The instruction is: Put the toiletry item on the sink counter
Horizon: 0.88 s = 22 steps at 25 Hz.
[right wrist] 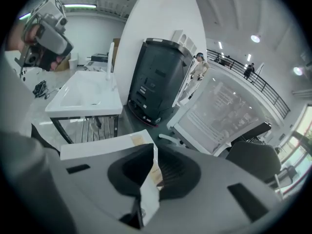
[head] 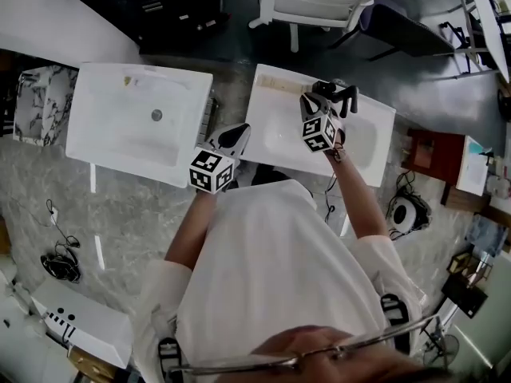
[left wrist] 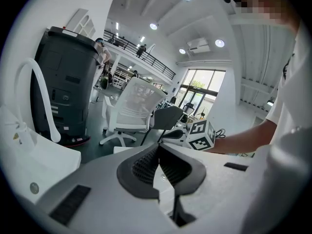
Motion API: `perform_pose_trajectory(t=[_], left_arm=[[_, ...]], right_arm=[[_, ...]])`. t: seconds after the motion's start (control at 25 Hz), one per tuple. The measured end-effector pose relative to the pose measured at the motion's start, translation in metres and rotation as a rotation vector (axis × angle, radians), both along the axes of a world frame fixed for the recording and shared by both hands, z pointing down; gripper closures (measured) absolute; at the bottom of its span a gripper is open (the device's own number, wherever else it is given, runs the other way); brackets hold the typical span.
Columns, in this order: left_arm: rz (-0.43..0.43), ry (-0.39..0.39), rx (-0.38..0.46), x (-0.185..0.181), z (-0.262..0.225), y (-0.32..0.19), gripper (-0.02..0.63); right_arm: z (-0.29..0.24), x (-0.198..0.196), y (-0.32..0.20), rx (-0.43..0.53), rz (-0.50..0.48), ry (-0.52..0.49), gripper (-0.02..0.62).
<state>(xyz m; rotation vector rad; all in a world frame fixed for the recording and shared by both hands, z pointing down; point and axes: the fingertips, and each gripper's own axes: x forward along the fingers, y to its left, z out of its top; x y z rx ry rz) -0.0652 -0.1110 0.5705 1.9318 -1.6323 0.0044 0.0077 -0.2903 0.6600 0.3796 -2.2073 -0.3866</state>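
Right hand-held gripper (right wrist: 152, 156): pinching a flat white toiletry packet (right wrist: 148, 196), held edge-on between its pads.
Packet place: in that hand-held gripper's jaws, with the right sink (head: 371, 154) below them.
Left hand-held gripper (left wrist: 159, 152): pads pressed together, empty, held well to the right hand-held gripper's left.

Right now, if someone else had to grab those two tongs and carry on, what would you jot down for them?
The left tongs are closed together with nothing in them, held beside the right sink.
The right tongs are clamped on a thin flat white packet, held over the right sink.
Done: the packet is gripped.
Left: lay the packet on the right sink's flat rim, then open the right tongs. It is not set down yet.
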Motion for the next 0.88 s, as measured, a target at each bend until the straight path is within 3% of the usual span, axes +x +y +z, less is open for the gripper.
perform_pose_trajectory(t=[0.88], left_arm=[[0.116,-0.003,0.037,0.011,-0.014,-0.014,0.601]], right_arm=[[-0.101,0.076,0.035,-0.124,0.298,-0.354,0.589]])
